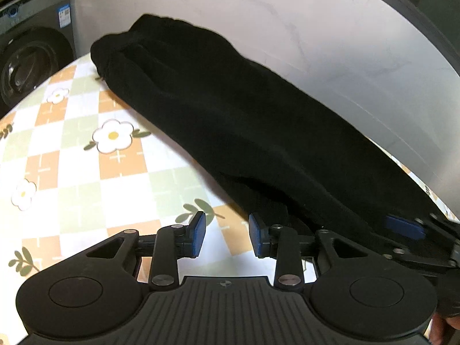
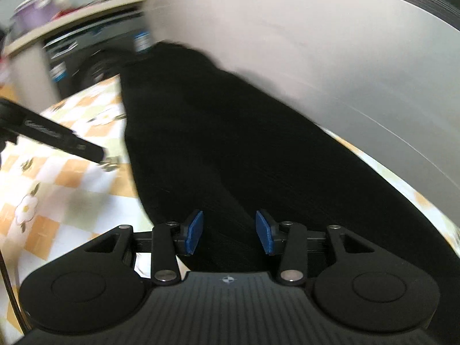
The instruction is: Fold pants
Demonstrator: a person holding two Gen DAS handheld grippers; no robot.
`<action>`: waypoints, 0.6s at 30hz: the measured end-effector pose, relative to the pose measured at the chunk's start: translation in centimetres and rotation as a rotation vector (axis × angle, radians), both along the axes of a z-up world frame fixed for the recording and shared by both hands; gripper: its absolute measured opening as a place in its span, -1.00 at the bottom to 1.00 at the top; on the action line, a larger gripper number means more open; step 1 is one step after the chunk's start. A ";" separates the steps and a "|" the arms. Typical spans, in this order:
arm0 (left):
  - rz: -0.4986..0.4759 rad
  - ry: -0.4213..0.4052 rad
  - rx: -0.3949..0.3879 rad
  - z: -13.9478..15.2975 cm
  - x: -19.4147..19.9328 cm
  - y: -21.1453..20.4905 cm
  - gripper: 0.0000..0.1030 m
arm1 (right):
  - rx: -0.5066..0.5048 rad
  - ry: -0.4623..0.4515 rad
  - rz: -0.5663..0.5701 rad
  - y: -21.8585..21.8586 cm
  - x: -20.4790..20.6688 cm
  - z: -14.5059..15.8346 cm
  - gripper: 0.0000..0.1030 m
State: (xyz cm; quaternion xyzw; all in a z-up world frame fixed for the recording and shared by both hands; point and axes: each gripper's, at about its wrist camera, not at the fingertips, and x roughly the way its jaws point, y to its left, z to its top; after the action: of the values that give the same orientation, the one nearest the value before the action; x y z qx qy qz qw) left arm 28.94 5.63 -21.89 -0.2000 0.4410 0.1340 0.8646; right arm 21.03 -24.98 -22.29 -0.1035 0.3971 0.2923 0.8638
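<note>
Both grippers had their jaws apart with nothing held: the left gripper (image 1: 227, 237) hovered over bare tablecloth (image 1: 86, 172), the right gripper (image 2: 230, 235) sat right above the black pants (image 2: 230, 149), blue pads either side of cloth but not pinching it. Pants lay in a long strip running from about 10 o'clock to 4 o'clock across the table, already folded lengthwise by the look of it. Right view was pretty blurry. If it were me, I'd pinch both layers at one end, lift low, and carry it evenly toward the waistband (image 1: 115, 49) so nothing bunches.
</note>
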 end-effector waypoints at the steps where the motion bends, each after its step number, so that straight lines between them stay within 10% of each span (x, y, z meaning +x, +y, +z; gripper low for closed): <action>1: 0.008 0.006 -0.009 -0.2 0.2 0.1 -0.33 | -0.019 0.003 0.041 1.1 0.4 -0.3 -0.13; 11: 0.057 0.010 -0.071 -1.6 -0.4 1.4 -0.33 | -0.212 -0.007 0.217 5.3 1.7 -2.5 -0.08; 12: 0.058 0.009 -0.075 -1.2 -0.6 1.2 -0.32 | -0.223 -0.023 0.213 5.5 1.8 -2.3 -0.53; 18: 0.003 -0.024 -0.044 -0.8 0.7 -0.1 -0.32 | 0.078 0.023 0.018 0.6 5.1 1.4 -0.74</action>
State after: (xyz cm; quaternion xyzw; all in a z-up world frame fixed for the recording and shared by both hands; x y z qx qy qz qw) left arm 29.65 5.52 -22.65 -0.2216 0.4329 0.1232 0.8650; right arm 26.16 -24.37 -20.89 -0.0700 0.3945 0.3162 0.8599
